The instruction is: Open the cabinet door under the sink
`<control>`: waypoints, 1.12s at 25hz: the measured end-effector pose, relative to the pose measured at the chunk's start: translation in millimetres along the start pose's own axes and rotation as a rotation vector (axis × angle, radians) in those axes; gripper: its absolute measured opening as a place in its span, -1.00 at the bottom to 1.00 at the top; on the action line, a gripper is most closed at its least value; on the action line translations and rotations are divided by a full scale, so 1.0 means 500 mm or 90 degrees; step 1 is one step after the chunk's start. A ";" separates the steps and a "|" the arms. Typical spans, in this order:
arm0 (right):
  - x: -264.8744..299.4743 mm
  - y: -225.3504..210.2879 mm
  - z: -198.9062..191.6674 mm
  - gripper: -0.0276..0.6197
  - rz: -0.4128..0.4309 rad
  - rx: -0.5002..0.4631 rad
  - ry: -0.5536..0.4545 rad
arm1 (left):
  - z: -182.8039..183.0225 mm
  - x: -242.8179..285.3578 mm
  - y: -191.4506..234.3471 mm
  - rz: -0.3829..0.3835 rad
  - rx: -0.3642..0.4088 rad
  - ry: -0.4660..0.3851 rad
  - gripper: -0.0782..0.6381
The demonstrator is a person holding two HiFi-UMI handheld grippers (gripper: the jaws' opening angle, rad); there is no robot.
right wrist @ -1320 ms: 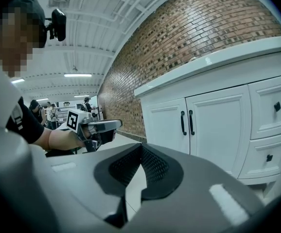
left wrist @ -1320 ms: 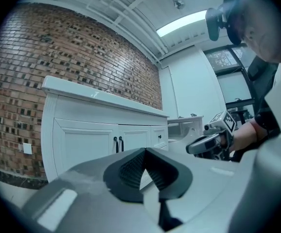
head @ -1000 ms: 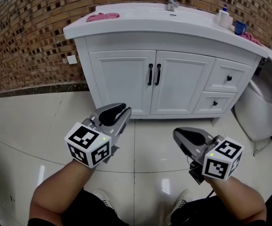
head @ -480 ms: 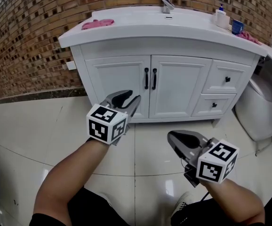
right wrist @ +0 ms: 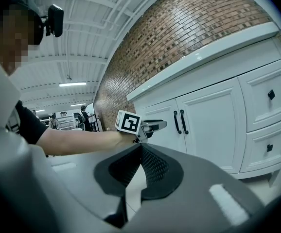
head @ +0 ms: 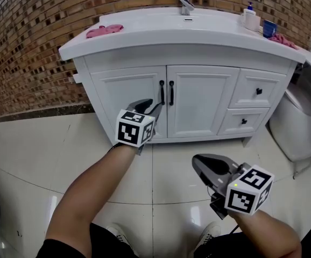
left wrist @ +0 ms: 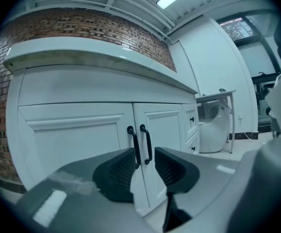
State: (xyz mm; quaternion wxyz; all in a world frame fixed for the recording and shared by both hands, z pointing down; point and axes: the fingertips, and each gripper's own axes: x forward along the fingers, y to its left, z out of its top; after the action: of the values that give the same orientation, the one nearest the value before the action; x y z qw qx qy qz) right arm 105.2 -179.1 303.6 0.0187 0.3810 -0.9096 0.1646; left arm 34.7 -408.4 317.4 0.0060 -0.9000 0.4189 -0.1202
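Black handles (left wrist: pixel 147 142): sat close together.
Left tongs (left wrist: pixel 144 155): gaped wide, empty.
Right tongs (right wrist: pixel 140 148): were closed.
Risk: wide tongs might have pinched both handles.

Cabinet door (head: pixel 126 98): white painted, smooth, semi-gloss. Handles (head: pixel 162 92): blk, matt. Floor tiles (head: pixel 37 144): v. glossy. Brick wall (head: pixel 26 36): rough. Countertop (head: pixel 161 35): glossy wht.

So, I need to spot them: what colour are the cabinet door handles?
Black handles, clearest in left gripper view.
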 end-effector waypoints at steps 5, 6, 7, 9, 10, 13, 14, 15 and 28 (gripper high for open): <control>-0.003 -0.012 0.017 -0.90 0.002 0.010 -0.017 | -0.002 0.038 0.025 0.013 -0.015 0.007 -0.40; -0.002 -0.015 0.019 -0.90 0.002 0.013 -0.018 | -0.002 0.045 0.028 0.013 -0.017 0.009 -0.40; -0.001 -0.017 0.020 -0.90 0.002 0.016 -0.019 | -0.003 0.051 0.030 0.012 -0.017 0.012 -0.40; 0.000 -0.019 0.020 -0.90 0.003 0.022 -0.019 | -0.009 0.066 0.032 0.010 -0.014 0.020 -0.40; -0.001 -0.019 0.020 -0.90 0.005 0.025 -0.019 | -0.013 0.075 0.033 0.009 -0.014 0.025 -0.40; -0.002 -0.017 0.025 -0.90 0.010 0.027 -0.026 | -0.022 0.103 0.037 0.013 -0.019 0.034 -0.40; -0.002 -0.016 0.028 -0.90 0.013 0.027 -0.029 | -0.023 0.111 0.041 0.015 -0.020 0.036 -0.40; -0.001 -0.015 0.030 -0.90 0.015 0.028 -0.031 | -0.024 0.118 0.045 0.016 -0.022 0.037 -0.40; 0.000 -0.066 0.026 -0.90 0.002 0.061 -0.030 | -0.012 0.167 0.040 0.014 -0.030 0.030 -0.61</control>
State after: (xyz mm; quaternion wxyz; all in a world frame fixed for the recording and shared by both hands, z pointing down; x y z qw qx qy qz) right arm 129.5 -204.8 300.8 -0.0212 0.3841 -0.9013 0.1992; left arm 70.2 -483.8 338.6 -0.0240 -0.8920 0.4317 -0.1317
